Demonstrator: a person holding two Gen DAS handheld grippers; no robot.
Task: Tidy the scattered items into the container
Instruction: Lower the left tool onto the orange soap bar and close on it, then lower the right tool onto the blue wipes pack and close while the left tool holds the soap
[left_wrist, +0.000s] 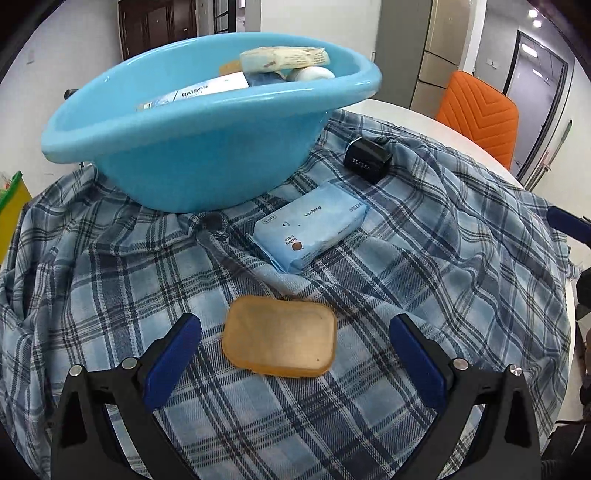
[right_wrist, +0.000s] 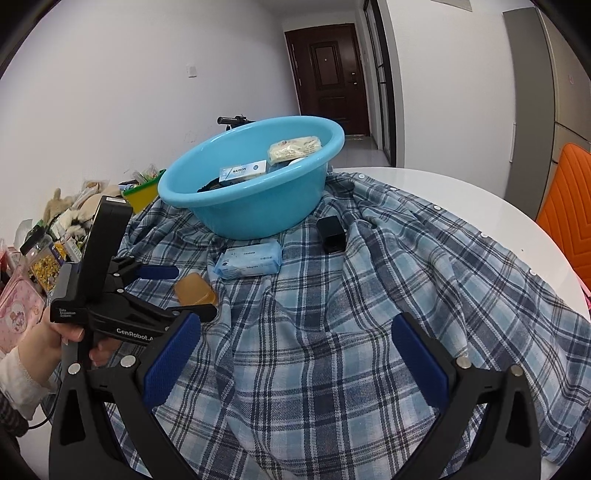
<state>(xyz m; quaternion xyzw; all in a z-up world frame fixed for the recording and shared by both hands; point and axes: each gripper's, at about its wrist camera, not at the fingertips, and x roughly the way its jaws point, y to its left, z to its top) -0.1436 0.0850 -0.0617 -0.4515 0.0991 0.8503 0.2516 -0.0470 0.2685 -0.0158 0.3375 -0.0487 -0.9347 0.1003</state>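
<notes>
Left wrist view: the left claw (left_wrist: 295, 350) is spread wide around the amber soap (left_wrist: 279, 336), near the blue basin (left_wrist: 192, 155); the right claw (right_wrist: 295, 350) is likewise parted, empty.

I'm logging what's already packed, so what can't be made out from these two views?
- Blue basin contents, left wrist view: its near wall hides everything low inside.
- Same basin, right wrist view: a dark item under the white RAISON box is mostly covered.
- Wipes pack small print: too small in both views.
- Black box: far side hidden.
</notes>
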